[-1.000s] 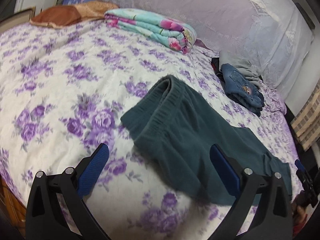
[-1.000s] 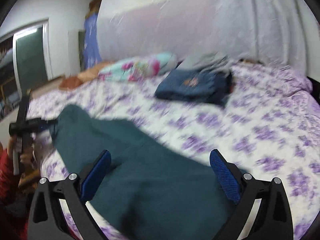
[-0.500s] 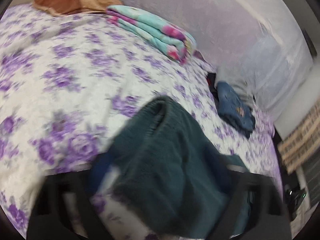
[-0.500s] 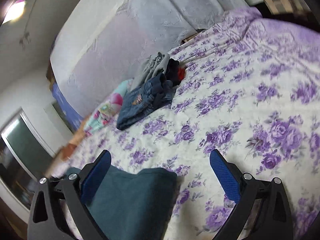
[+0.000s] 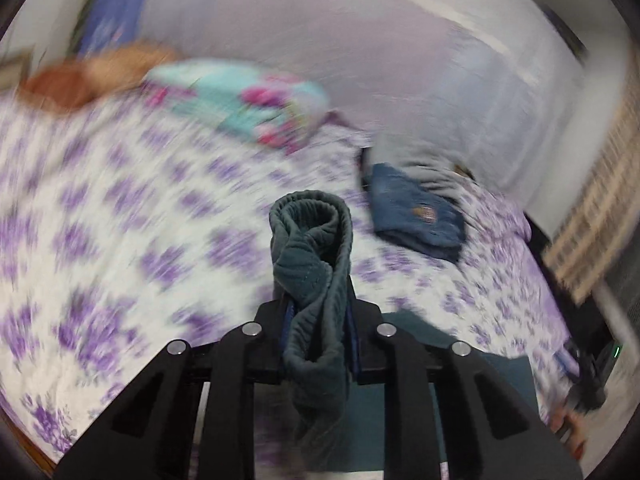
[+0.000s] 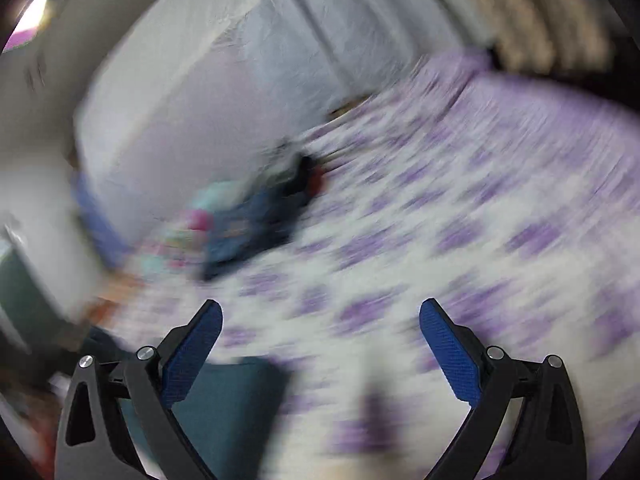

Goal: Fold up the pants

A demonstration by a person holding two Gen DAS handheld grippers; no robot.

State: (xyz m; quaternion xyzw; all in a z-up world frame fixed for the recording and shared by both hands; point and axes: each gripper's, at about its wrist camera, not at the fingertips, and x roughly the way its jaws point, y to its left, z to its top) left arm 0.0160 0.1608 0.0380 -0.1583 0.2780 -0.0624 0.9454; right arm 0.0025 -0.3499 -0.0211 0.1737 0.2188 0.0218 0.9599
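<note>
The dark teal pants [image 5: 312, 240] lie on the floral bed cover [image 5: 120, 220]. My left gripper [image 5: 318, 308] has its jaws closing, and the blue pads press on the bunched waistband. The waistband stands up in a loop above the fingers, lifted off the bed, and the rest of the fabric hangs below. In the right wrist view, which is blurred, the other end of the pants [image 6: 232, 400] lies flat at the lower left, under the left finger. My right gripper [image 6: 320, 312] is open just above the bed, with bare bed cover between its fingertips.
A folded blue jeans pile [image 5: 416, 216] with grey clothes behind it lies at the far right of the bed. A folded turquoise floral blanket [image 5: 240, 108] and an orange pillow [image 5: 80, 80] sit at the head. White netting [image 5: 400, 60] hangs behind the bed.
My left gripper went from wide open to clamped on the waistband and lifted it. My right gripper swung along the pants to their far end, rolling as it went, still open.
</note>
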